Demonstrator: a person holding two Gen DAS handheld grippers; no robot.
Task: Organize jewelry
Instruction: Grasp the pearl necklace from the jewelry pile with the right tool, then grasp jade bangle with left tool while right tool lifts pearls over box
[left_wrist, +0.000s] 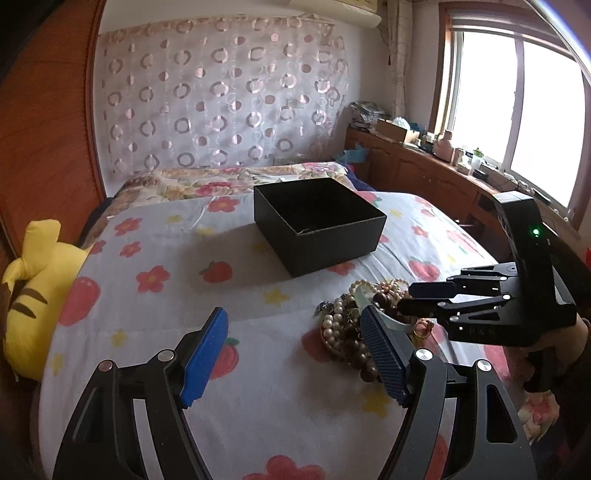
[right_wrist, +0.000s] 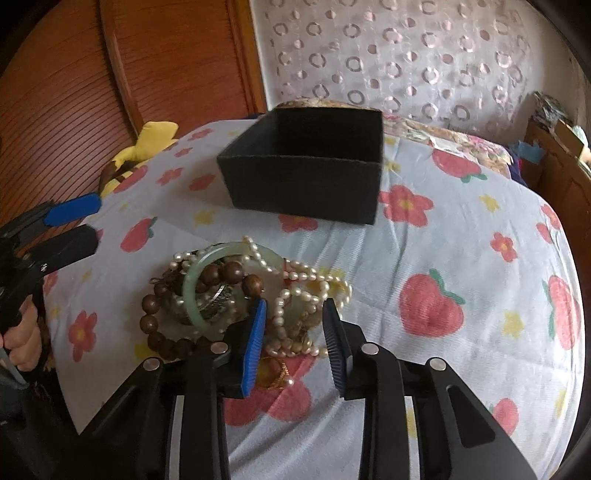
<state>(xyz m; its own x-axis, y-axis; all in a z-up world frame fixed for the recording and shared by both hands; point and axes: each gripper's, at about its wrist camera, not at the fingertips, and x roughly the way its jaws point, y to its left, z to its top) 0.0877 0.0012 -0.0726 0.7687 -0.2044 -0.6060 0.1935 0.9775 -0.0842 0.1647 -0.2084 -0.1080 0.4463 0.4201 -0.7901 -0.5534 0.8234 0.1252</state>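
Straddling pearl necklace (right_wrist: 295, 295), right tool (right_wrist: 295, 314)

Bedsheet (left_wrist: 155, 317) bare left of jewelry pile (right_wrist: 243, 302); box (left_wrist: 317, 225) behind.

One black open box (right_wrist: 306, 173) sits in the upper middle of the right wrist view. Below it lies one heap of jewelry containing one pale green bangle (right_wrist: 192, 291), one string of dark brown wooden beads (right_wrist: 173, 332) and one gold ring (right_wrist: 273, 373); the tangled pearl strands (right_wrist: 314, 288) cannot be counted apart. One yellow plush toy (left_wrist: 33, 291) lies at the left edge.
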